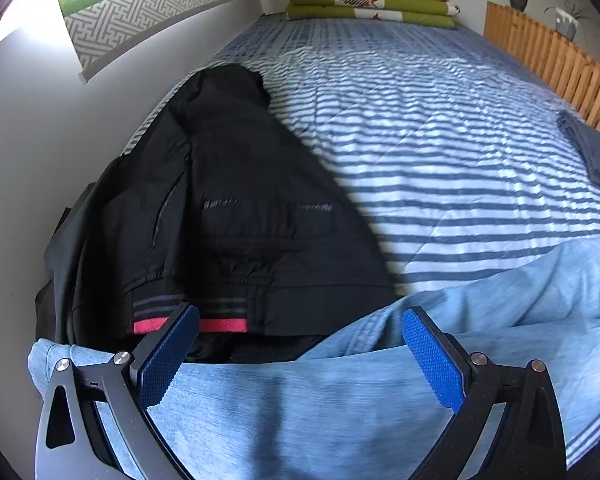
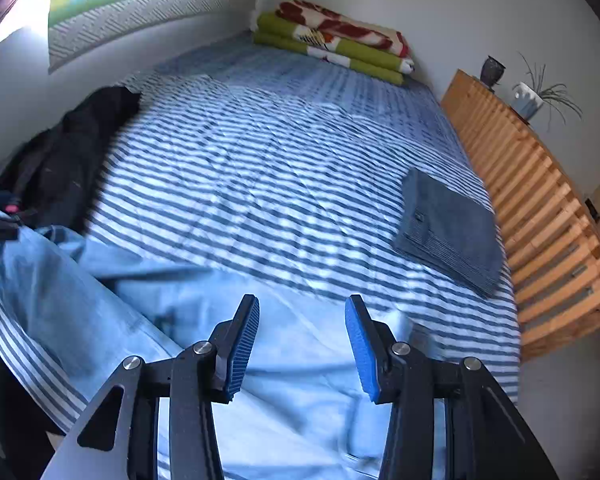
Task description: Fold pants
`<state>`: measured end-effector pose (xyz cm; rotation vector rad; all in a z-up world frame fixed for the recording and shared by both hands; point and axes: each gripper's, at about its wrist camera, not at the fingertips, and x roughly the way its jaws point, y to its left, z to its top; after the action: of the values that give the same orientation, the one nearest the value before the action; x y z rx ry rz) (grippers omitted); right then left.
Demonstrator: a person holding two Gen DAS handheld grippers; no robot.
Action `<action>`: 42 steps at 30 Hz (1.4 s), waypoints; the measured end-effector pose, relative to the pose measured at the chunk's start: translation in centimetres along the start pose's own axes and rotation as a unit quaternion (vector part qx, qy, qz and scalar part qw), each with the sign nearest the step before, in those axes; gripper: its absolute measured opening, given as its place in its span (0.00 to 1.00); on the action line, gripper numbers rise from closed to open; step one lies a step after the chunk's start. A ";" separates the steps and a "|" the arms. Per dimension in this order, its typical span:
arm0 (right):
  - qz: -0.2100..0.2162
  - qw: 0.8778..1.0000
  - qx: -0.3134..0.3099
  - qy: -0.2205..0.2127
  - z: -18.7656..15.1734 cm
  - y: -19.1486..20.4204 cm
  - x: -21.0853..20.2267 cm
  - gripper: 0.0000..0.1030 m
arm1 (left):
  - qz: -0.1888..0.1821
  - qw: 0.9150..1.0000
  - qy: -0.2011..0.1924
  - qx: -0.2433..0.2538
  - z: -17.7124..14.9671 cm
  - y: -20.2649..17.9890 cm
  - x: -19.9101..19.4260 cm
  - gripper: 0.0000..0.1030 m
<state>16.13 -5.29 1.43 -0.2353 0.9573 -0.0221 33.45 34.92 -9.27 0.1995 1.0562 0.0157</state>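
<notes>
Left tongs (image 1: 300, 360): jaws wide apart, nothing between the blue pads; angled down over the light blue pants (image 1: 300, 408).
Right tongs (image 2: 302, 352): jaws partly apart, nothing clamped; light blue cloth lies below the gap, contact not discernible.
Light blue pants: spread at the near edge of the bed (image 1: 440, 128), crumpled, not yet folded; one part runs from the left tongs toward the right side of the left view. Some motion blur on the cloth.
Black pants (image 1: 236, 200): lying along the bed's left side against the wall, waistband with pink stripe just beyond the left tongs, near edge overlapped by the blue pants.
Bed cover: blue and white stripes, patches of sunlight.
Folded grey garment (image 2: 448, 228): flat on the bed's right side, near the wooden slat rail (image 2: 540, 216), well apart from both tongs.
Folded blankets (image 2: 336, 42): stacked at the bed's far end, green and red-patterned.
Rail top: dark pot (image 2: 492, 70), potted plant (image 2: 534, 96).
</notes>
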 end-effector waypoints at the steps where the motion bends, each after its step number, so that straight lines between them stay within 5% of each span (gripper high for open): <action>1: -0.002 1.000 0.002 -0.006 0.2 0.6 0.0 0.40 | 0.000 1.000 0.002 0.001 -0.1 0.2 0.3 0.99; 16: -0.039 0.994 0.049 -0.086 0.6 0.5 -4.8 0.43 | -0.013 1.000 0.026 0.003 -2.7 0.7 3.8 0.99; 31: -0.006 0.989 0.068 -0.128 -1.2 0.5 -10.9 0.53 | -0.033 0.998 0.043 -0.006 -5.5 1.4 3.4 0.99; 36: 0.058 0.993 0.023 -0.098 -0.5 3.3 -7.6 0.55 | -0.041 0.997 0.058 -0.015 -8.7 2.4 3.0 0.99; 42: 0.146 0.987 -0.060 -0.018 1.6 10.1 1.8 0.56 | -0.060 0.996 0.055 -0.034 -11.8 3.9 0.8 0.99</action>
<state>17.59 4.59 -1.28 -0.2044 0.9505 0.3090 23.99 40.64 -14.95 0.0740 1.1749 -0.0449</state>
